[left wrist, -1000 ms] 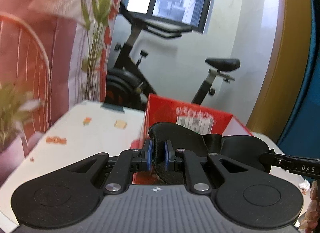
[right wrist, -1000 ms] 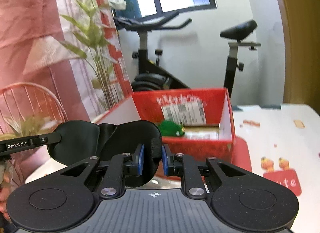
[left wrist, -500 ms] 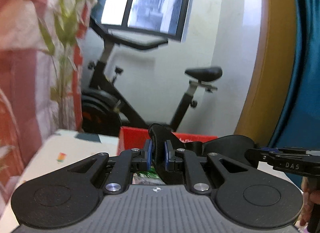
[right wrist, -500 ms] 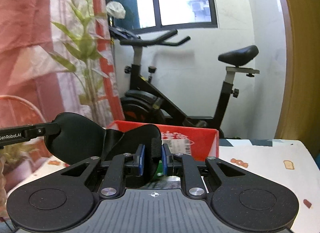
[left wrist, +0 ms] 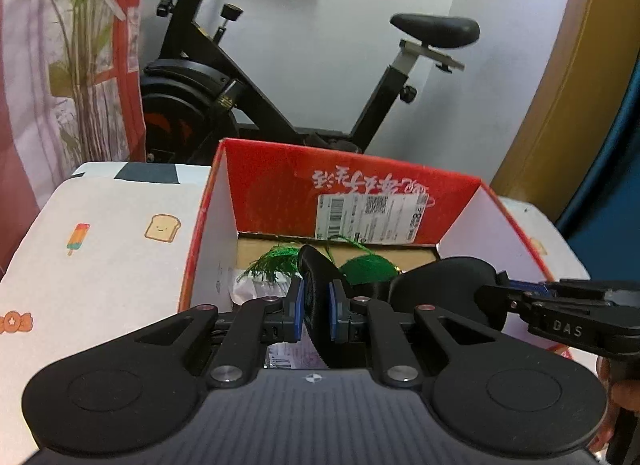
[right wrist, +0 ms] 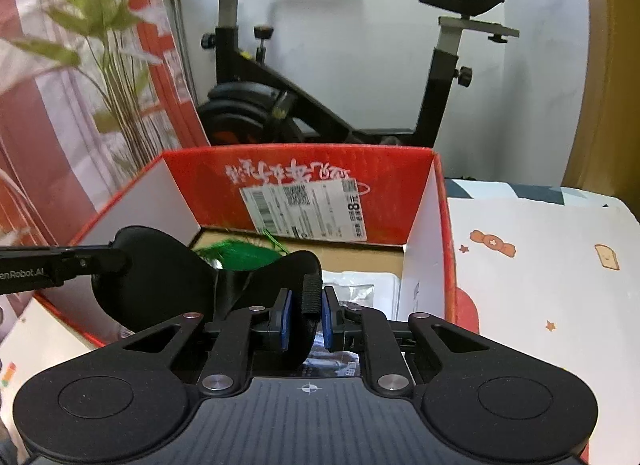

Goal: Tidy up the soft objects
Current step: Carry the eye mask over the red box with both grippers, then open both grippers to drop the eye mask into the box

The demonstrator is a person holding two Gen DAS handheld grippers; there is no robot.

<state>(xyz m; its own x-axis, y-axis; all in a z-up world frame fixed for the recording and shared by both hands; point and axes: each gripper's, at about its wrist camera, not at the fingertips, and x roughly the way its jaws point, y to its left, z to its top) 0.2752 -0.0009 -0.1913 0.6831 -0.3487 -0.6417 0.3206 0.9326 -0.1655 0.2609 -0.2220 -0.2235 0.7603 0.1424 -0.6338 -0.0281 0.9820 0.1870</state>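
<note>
The left hand-held gripper [left wrist: 316,315] and the right hand-held gripper [right wrist: 306,319] each clamp one end of a black padded eye mask [right wrist: 152,265], stretched between them just above the open red cardboard box [left wrist: 360,189]. Inside the box lie a fluffy green tasselled object [left wrist: 366,269] and a clear plastic packet [right wrist: 356,285]. The box stands on a white surface [left wrist: 100,249] printed with toast and ice-lolly cartoons. A black exercise bike [right wrist: 320,105] stands behind.
</note>
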